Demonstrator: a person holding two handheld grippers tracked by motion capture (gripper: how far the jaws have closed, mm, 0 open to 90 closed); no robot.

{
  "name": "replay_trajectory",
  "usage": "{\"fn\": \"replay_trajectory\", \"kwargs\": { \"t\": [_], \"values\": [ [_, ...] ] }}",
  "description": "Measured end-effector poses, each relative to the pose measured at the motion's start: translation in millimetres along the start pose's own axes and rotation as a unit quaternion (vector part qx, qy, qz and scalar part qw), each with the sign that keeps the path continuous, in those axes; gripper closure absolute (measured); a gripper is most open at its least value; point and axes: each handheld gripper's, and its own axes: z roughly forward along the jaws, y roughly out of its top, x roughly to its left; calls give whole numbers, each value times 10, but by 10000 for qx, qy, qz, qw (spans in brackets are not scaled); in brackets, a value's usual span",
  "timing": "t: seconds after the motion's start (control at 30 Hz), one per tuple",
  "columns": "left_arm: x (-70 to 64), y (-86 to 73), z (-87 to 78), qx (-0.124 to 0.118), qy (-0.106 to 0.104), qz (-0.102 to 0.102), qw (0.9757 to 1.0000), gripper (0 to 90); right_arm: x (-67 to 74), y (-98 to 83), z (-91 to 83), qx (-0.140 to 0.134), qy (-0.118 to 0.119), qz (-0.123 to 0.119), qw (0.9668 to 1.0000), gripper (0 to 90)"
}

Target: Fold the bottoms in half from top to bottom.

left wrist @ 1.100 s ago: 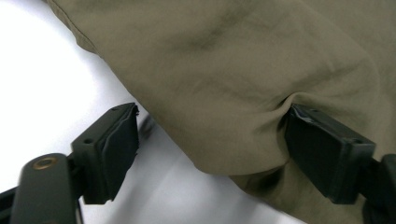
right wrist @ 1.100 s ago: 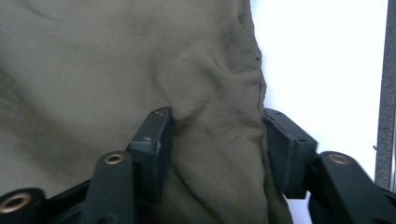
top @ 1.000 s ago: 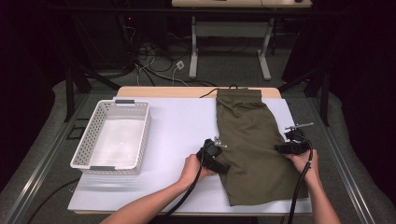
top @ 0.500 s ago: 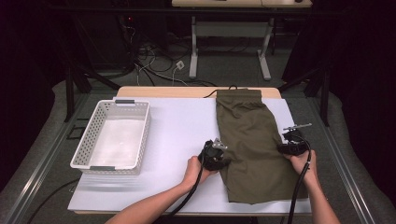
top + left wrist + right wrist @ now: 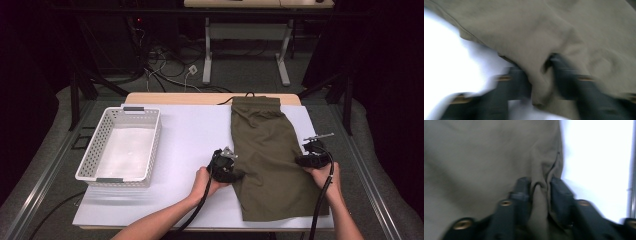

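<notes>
Olive-green shorts (image 5: 270,150) lie flat on the right half of the white table mat (image 5: 190,135), waistband at the far end. My left gripper (image 5: 239,175) sits at the shorts' left side edge, and its own view shows a raised fold of cloth (image 5: 539,82) between the jaws. My right gripper (image 5: 300,161) is at the right side edge with a bunched fold (image 5: 540,195) squeezed between its pads. Both pairs of jaws have just been opening, with the cloth still between them. The left gripper view is blurred.
A white perforated basket (image 5: 92,160) stands empty on the left of the mat. The table's wooden far edge (image 5: 200,98) borders a dark floor with cables and desk legs. Bare mat lies between the basket and the shorts.
</notes>
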Motion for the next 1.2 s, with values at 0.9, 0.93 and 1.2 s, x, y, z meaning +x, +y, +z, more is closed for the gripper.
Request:
{"fn": "replay_trajectory", "kwargs": {
  "t": [0.9, 0.93, 1.2],
  "values": [
    [38, 12, 67, -65, -395, -13, 9992, 863, 133, 30, 68, 158, 147, 119, 9997, 847],
    [41, 1, 49, -104, -411, -76, 9991, 864, 147, 16, 49, 173, 212, 177, 9995, 848],
    [123, -56, -135, -72, -488, -69, 9988, 862, 302, -54, -14, 270, 238, 172, 9992, 840]
  ]
}}
